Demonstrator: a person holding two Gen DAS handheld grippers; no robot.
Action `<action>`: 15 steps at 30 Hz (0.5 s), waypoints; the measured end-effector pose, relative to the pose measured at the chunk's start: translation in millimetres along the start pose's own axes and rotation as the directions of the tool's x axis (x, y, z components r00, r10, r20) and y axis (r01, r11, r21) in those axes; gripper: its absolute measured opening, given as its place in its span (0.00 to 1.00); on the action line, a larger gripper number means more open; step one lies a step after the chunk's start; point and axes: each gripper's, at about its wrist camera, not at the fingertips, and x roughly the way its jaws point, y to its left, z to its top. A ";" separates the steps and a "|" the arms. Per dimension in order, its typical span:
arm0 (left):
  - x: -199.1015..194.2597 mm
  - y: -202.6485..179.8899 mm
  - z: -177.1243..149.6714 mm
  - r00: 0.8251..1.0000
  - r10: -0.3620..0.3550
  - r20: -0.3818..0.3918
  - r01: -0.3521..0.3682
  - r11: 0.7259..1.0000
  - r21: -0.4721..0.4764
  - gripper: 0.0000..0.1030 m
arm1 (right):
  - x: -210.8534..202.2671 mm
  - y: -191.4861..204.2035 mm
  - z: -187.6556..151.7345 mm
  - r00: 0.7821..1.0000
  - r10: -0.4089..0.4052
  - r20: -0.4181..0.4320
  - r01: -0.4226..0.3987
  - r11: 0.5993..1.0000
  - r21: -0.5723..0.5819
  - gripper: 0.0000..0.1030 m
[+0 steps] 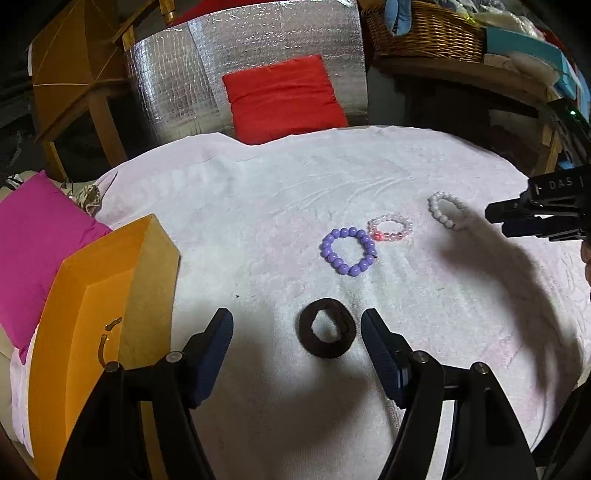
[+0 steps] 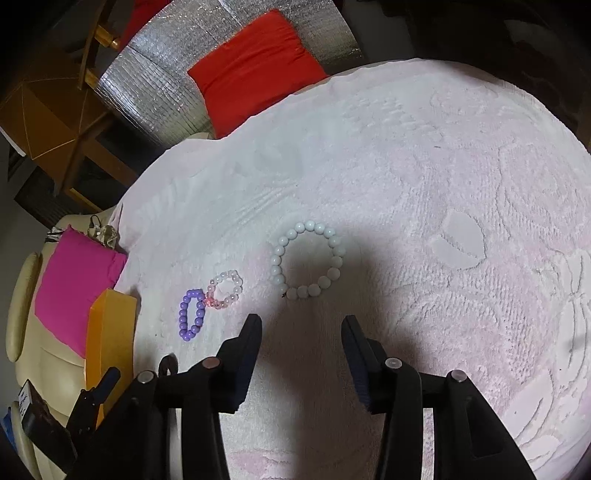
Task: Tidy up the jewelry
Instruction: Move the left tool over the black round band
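Several bracelets lie on a pale pink towel [image 1: 258, 206]. A dark brown ring-shaped bracelet [image 1: 327, 333] lies between the open fingers of my left gripper [image 1: 297, 325], nearer the right one. A purple bead bracelet [image 1: 348, 251], a clear pink bead bracelet [image 1: 390, 227] and a white bead bracelet [image 1: 446, 209] lie further back in a row. In the right wrist view my right gripper [image 2: 302, 328] is open and empty just short of the white bracelet [image 2: 307, 260]; the pink bracelet [image 2: 225, 289] and purple bracelet [image 2: 192, 314] lie to its left. The right gripper also shows in the left wrist view [image 1: 535, 216].
An open orange box [image 1: 96, 325] stands at the towel's left edge, a thin curved piece inside it. A magenta cushion [image 1: 40, 251] lies beyond it. A red cushion [image 1: 284, 96], silver foil sheet [image 1: 177, 85], wooden furniture and a wicker basket [image 1: 424, 33] stand behind.
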 end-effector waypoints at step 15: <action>8.3 13.9 0.2 1.000 0.006 -0.028 -0.008 0.999 -0.051 0.70 | 18.8 32.2 -7.9 0.999 0.042 -0.016 -0.043 0.998 -0.035 0.47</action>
